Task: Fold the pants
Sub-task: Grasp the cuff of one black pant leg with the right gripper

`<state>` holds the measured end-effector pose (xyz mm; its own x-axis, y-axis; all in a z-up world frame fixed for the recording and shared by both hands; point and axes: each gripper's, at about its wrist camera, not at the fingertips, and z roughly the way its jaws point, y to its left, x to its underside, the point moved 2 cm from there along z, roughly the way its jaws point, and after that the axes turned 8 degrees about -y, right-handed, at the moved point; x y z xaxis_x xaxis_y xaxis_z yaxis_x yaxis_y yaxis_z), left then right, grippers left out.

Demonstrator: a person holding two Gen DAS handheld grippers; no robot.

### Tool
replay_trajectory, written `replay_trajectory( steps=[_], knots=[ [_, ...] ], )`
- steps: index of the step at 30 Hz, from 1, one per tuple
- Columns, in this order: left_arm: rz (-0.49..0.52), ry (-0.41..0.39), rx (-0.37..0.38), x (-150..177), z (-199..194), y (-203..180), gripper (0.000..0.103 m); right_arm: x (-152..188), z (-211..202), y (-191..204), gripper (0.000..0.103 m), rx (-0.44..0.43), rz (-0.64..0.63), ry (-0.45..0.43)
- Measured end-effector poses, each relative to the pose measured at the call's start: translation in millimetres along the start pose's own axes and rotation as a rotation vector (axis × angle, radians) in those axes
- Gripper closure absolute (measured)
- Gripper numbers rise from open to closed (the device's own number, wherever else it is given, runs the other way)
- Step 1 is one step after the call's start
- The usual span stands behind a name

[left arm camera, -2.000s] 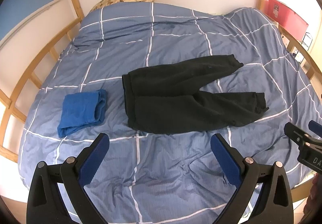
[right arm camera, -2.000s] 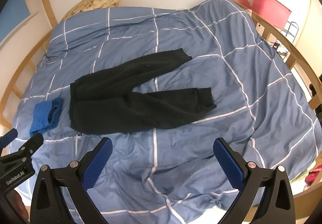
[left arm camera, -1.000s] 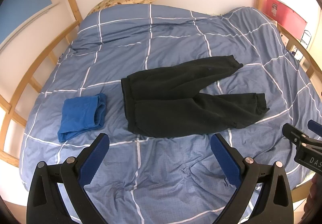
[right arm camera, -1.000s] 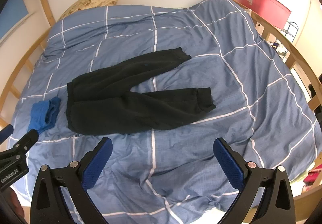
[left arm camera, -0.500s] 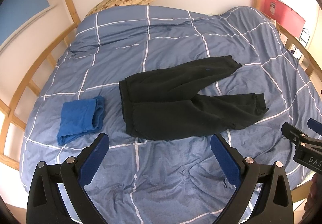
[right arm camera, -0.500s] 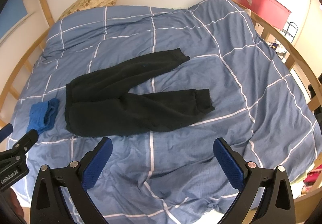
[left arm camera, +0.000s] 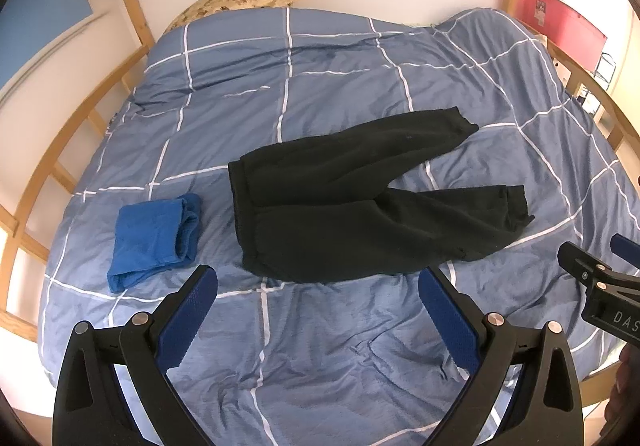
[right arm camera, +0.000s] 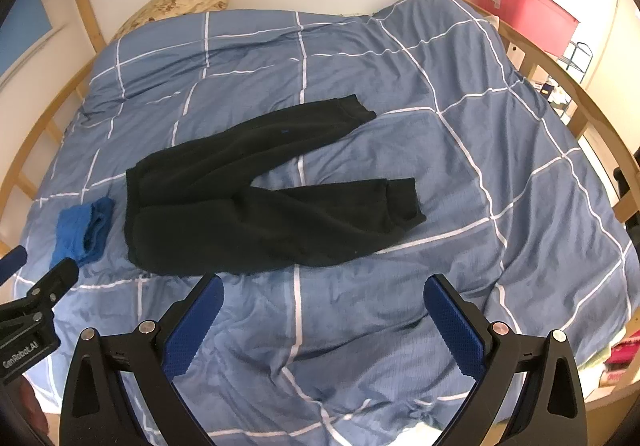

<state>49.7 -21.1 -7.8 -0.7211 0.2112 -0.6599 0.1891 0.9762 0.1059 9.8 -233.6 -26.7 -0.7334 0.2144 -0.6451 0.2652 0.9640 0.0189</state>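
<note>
Two black grippers, left and right, blue-padded jaws spread wide, empty, drawn slightly nearer than a second ago. Black fleece pants untouched, legs splayed on blue checked duvet. Folding not begun.

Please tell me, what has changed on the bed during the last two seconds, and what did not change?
Only the viewpoint drifted slightly; nothing was grasped or released. The black pants lie spread flat, legs apart, the folded blue cloth beside the waistband. The left gripper and right gripper remain open above the duvet.
</note>
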Motion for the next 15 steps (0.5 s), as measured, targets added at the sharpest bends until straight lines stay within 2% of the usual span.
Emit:
replay_trajectory(
  steps=[9, 15],
  knots=[
    [0.025, -0.009, -0.008, -10, 29, -36, 0.001, -10, 21, -15, 0.001, 0.018, -0.012, -0.011],
    [0.017, -0.045, -0.005, -25, 58, -69, 0.001, -30, 57, -39, 0.001, 0.04, -0.06, -0.056]
  ],
)
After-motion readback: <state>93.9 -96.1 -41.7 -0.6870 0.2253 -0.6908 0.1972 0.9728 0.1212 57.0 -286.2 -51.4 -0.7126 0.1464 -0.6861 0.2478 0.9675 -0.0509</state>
